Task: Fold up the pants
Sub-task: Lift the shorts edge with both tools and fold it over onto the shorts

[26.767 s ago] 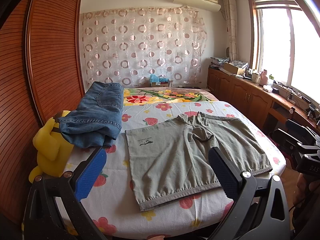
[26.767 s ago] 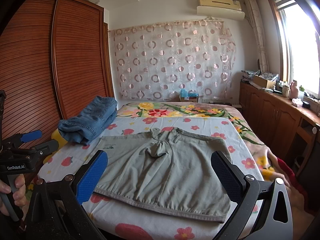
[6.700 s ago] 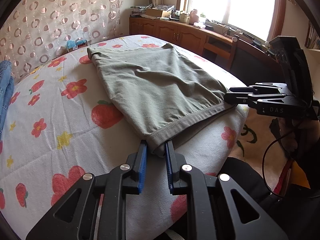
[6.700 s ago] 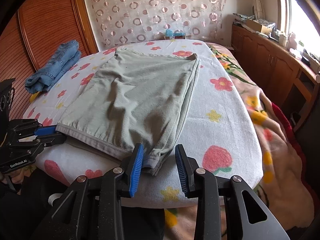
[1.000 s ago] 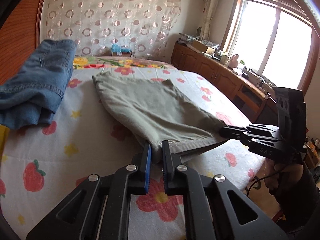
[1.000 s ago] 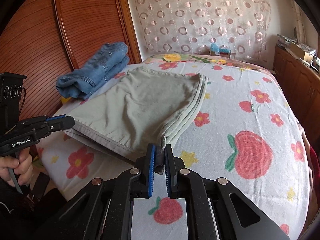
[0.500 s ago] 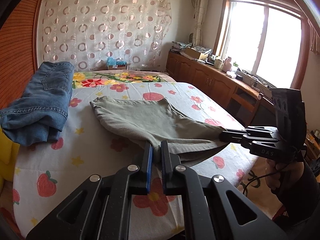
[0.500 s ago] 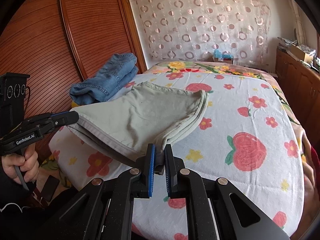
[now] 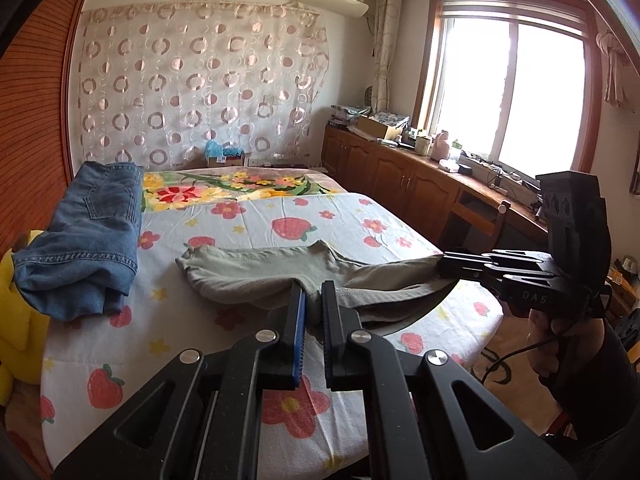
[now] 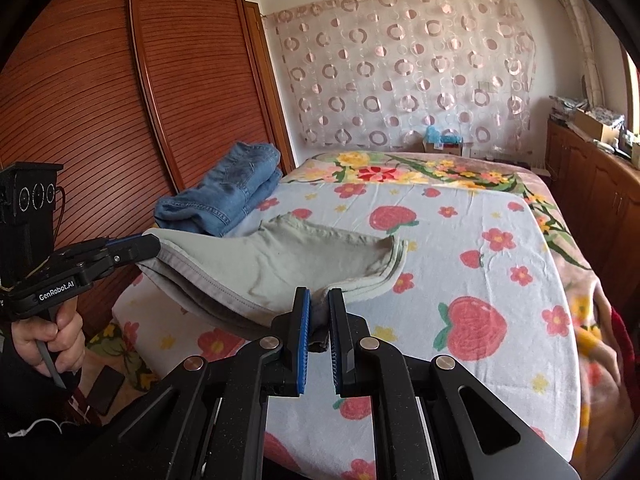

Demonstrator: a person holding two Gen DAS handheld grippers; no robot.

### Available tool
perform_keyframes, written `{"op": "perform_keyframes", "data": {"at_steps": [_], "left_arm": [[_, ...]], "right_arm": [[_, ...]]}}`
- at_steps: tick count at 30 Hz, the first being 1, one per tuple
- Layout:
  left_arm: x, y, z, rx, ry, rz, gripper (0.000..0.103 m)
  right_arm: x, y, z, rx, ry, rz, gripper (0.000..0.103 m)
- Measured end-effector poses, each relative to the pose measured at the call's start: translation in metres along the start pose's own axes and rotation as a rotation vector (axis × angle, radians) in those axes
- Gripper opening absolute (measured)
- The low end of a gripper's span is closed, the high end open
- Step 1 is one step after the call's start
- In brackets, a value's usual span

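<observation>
My left gripper (image 9: 313,300) is clenched on the hem edge of the grey-green pants (image 9: 256,272); the blue-padded jaws stand nearly together with the cloth pinched between them. My right gripper (image 10: 318,312) is likewise clenched on the opposite end of the same hem, with a bunched fold of fabric showing between its pads.

Position of the pants: the near edge is lifted clear of the bed (image 9: 240,344) and stretched between my two grippers. The far portion rests on the flowered sheet, roughly mid-bed. In the right wrist view the layered right edge curls over where it meets the sheet. The lifted span sags slightly between the two grip points.

In the left wrist view my right gripper enters from the right, held by a hand (image 9: 560,332) in a dark sleeve. In the right wrist view my left gripper (image 10: 154,246) enters from the left, its handle gripped by my other hand (image 10: 48,340).

A folded pair of blue jeans (image 9: 88,240) lies on the bed's left side, apart from the pants, against a wooden wardrobe (image 10: 120,100). A yellow soft object (image 9: 16,320) sits partly beneath the jeans.
</observation>
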State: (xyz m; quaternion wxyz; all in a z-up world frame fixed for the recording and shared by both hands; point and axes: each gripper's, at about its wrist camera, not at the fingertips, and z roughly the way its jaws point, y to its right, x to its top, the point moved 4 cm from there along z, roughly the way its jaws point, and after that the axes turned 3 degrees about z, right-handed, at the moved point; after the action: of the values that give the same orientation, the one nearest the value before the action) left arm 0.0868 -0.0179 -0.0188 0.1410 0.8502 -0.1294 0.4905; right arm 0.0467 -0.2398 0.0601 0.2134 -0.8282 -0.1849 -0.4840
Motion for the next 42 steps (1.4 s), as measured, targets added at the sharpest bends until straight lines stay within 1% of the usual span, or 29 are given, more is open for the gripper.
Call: {"op": "perform_keyframes", "data": {"at_steps": [5,12,18,22,26,32,42], "left_arm": [[0.005,0.001,-0.004,0.003,0.016,0.008,0.008],[0.010,0.007,-0.013,-0.012,0.039,0.017,0.008],[0.018,0.013,-0.026,-0.016,0.079,0.028,0.008],[0.018,0.015,-0.028,-0.017,0.082,0.034,0.008],[0.013,0.010,-0.022,-0.012,0.055,0.021,0.008],[0.003,-0.001,0.001,0.015,-0.004,0.008,0.008],[0.018,-0.018,0.030,0.054,-0.005,0.008,0.008]], "right_arm": [[0.000,0.001,-0.005,0.000,0.016,-0.011,0.009],[0.000,0.001,-0.012,-0.002,0.047,-0.022,0.009],[0.000,0.001,-0.017,-0.003,0.081,-0.022,0.009],[-0.001,0.002,-0.013,-0.003,0.086,-0.032,0.009],[-0.005,0.008,0.000,-0.007,0.069,-0.028,0.009],[-0.004,0.019,0.032,-0.013,0.032,-0.016,0.009],[0.032,0.022,0.085,-0.042,0.029,-0.044,0.009]]}}
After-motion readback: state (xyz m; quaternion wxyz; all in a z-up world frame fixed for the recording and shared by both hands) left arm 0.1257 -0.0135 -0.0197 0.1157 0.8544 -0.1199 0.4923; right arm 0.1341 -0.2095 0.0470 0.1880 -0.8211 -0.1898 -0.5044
